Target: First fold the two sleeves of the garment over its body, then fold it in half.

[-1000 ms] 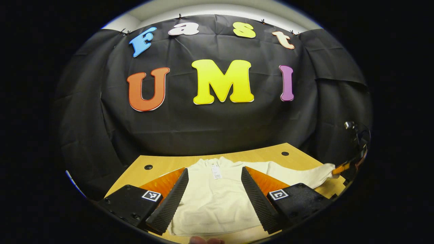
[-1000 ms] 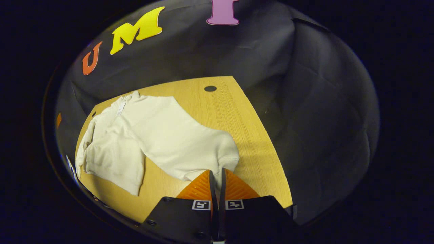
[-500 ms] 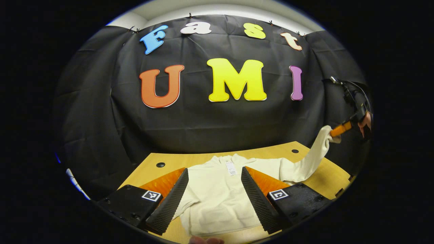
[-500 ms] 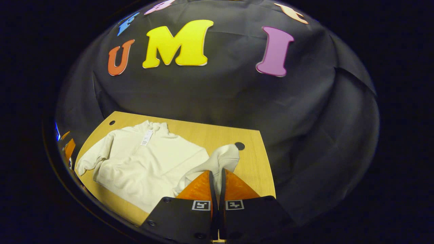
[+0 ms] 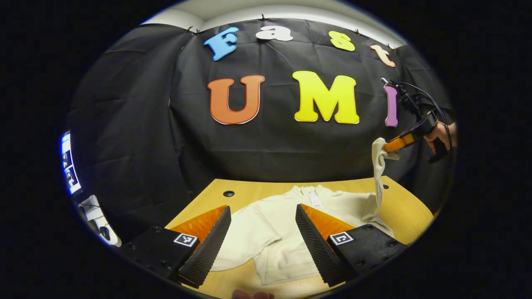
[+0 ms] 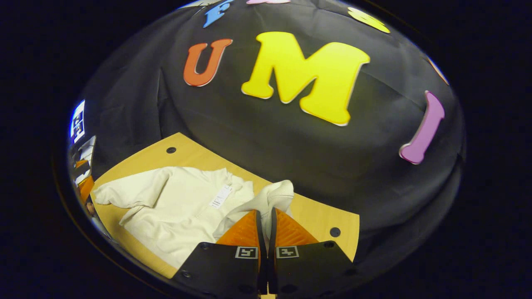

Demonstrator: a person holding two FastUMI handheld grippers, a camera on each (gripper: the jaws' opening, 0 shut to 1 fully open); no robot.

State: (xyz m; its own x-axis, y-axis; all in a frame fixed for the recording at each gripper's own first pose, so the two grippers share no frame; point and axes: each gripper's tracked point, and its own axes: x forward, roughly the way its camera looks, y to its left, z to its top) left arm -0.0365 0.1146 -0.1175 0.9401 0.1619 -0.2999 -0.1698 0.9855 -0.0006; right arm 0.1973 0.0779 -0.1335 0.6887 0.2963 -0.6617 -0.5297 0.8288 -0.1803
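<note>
We see the wooden table [image 5: 411, 207] bearing the cream garment [image 5: 270, 232], spread flat, collar toward the booth wall. Our left gripper [image 5: 262, 232] hovers above its body, fingers spread wide, gripping nothing. The right gripper [image 6: 265, 226] is clenched on the cuff of the sleeve [image 6: 272, 197], lifted well off the table; in the left gripper view that sleeve [image 5: 377, 174] hangs from it. A white neck label [image 6: 220, 196] is too small to read. A monitor [image 5: 67, 164] sits at the left edge.

One cream long-sleeved fabric garment [image 5: 274, 232]; one light wooden table [image 5: 405, 209] with two round dark holes [image 5: 228, 193]; two handheld two-finger grippers [image 5: 262, 236] [image 6: 265, 226]; one lit screen [image 5: 66, 162].
</note>
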